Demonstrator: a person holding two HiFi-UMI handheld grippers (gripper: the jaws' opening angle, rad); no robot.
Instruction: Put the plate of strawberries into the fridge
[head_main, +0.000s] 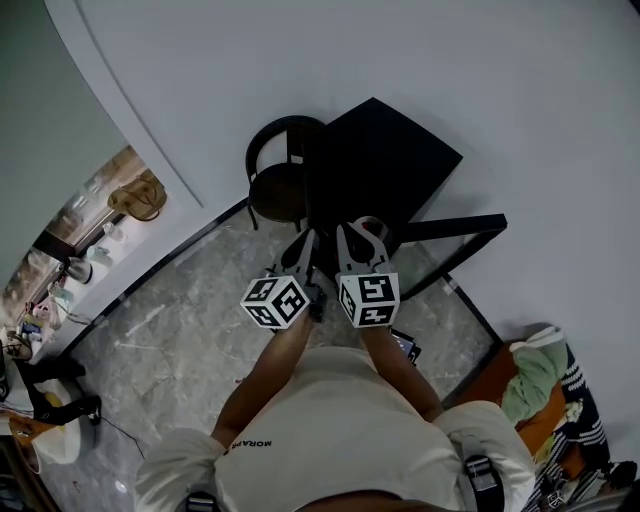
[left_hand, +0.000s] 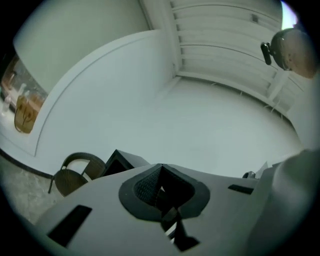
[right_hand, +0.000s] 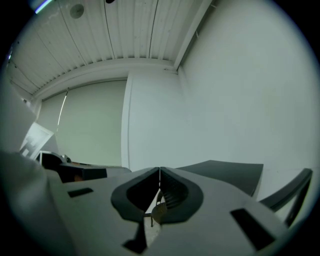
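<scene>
No plate of strawberries and no fridge shows in any view. In the head view a person holds both grippers side by side at chest height, facing a white wall. My left gripper (head_main: 303, 250) is shut with nothing between its jaws; in its own view the left gripper (left_hand: 160, 170) shows its dark pads meeting, and the picture is tilted. My right gripper (head_main: 362, 235) is also shut and empty, and in its own view the right gripper (right_hand: 159, 172) has pads closed along a thin line. Both point level toward a black table (head_main: 385, 160).
A round black chair (head_main: 280, 180) stands left of the table, against the curved white wall. The floor (head_main: 180, 330) is grey marble. Shelves with clutter (head_main: 130, 200) lie at the far left. Clothes (head_main: 540, 385) are piled at the lower right.
</scene>
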